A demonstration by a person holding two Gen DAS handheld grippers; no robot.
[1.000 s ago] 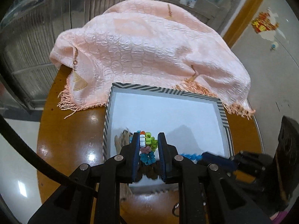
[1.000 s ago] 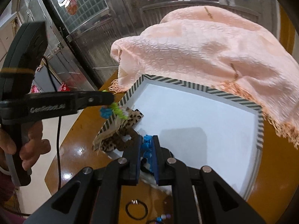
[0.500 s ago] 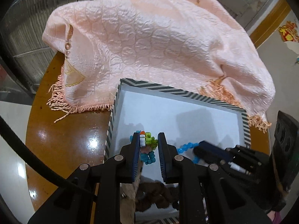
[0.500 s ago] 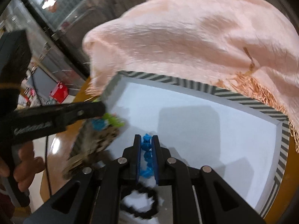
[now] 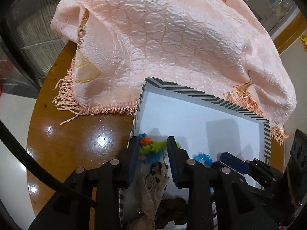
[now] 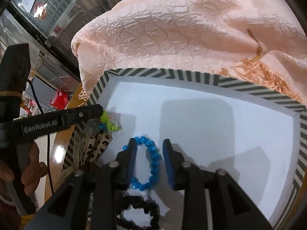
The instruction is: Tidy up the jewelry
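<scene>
Glossy brown round table (image 5: 80,134), half covered by a pink fringed cloth (image 5: 172,44); a striped-rim tray (image 5: 211,97) with a white floor is set against the cloth.

Left wrist view: left gripper (image 5: 152,153) is seen with jaws parted, just opened. The multicolour bead bracelet (image 5: 151,147) lies on the tray floor between them, near the tray's left wall; the pads are not pressed on it. A leopard-print scrunchie (image 5: 155,184) with a gauzy bow is seen just below, at the tray's near edge, and a dark brown hair tie (image 5: 172,212) beside it. The right gripper (image 5: 230,161) is seen at lower right, next to the blue bead bracelet (image 5: 203,157).

Right wrist view: right gripper (image 6: 149,159) is likewise parted, just opened. The blue bead bracelet lies flat between the jaws, one side touching or just beside the left pad; it appears released. A black scrunchie (image 6: 138,210) is seen just below. The left gripper is seen at left, held by a hand (image 6: 25,172), over the multicolour bracelet.

Handling, judged: bracelets are light, limp on elastic, with hard smooth beads that may slip; best pinched across one strand of beads. Scrunchies are soft and compressible, easily taken anywhere.

Count: two bead bracelets, at least three fabric hair pieces, one tray, one cloth.
</scene>
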